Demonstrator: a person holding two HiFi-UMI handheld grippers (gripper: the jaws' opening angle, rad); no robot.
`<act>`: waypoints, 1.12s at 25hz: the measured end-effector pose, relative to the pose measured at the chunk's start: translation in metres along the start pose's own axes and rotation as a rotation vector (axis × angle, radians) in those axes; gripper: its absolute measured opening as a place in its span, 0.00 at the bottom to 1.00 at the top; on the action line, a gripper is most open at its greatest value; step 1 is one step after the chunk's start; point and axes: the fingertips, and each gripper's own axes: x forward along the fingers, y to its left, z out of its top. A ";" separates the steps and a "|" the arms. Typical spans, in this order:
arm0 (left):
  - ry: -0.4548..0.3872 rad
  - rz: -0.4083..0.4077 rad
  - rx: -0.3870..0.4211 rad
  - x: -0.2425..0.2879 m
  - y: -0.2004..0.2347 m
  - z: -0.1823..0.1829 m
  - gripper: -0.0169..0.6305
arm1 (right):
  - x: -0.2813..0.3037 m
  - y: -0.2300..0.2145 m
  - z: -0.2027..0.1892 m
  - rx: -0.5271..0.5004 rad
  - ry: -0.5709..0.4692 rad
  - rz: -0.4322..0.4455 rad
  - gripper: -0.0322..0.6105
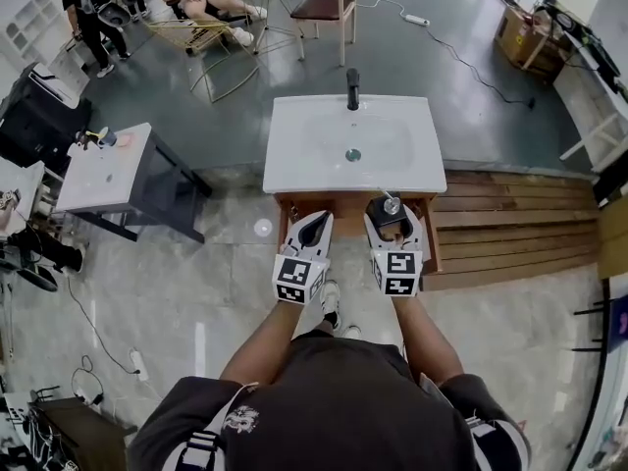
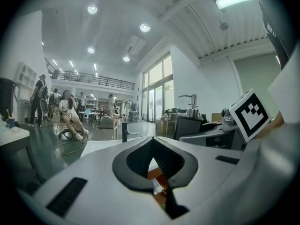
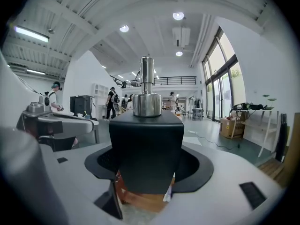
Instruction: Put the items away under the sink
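Observation:
A white sink [image 1: 294, 170] with a black faucet [image 1: 352, 88] tops a wooden cabinet [image 1: 343, 205] right in front of me. My right gripper [image 1: 391, 222] is shut on a black soap dispenser [image 1: 389, 226] with a silver pump, held upright at the cabinet's front below the sink rim. In the right gripper view the dispenser [image 3: 146, 144] fills the space between the jaws of the right gripper [image 3: 149, 167]. My left gripper [image 1: 315, 223] is beside it on the left, shut with nothing in it. Its tips meet in the left gripper view [image 2: 152, 138], where the dispenser [image 2: 189, 124] shows to the right.
A grey side table [image 1: 103, 170] stands to the left of the sink. A slatted wooden platform [image 1: 510, 226] runs off to the right. A chair [image 1: 329, 8] and several people are far behind the sink. My shoe [image 1: 332, 302] is on the tiled floor below the grippers.

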 end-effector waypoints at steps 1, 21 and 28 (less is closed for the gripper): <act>0.005 0.007 -0.003 -0.007 -0.004 -0.004 0.04 | -0.007 0.004 -0.003 0.002 0.001 0.007 0.56; 0.045 0.016 -0.002 -0.065 0.012 -0.032 0.04 | -0.023 0.065 -0.044 0.066 0.053 0.040 0.56; 0.056 -0.025 -0.020 -0.058 0.048 -0.039 0.04 | -0.001 0.084 -0.053 0.066 0.099 -0.011 0.56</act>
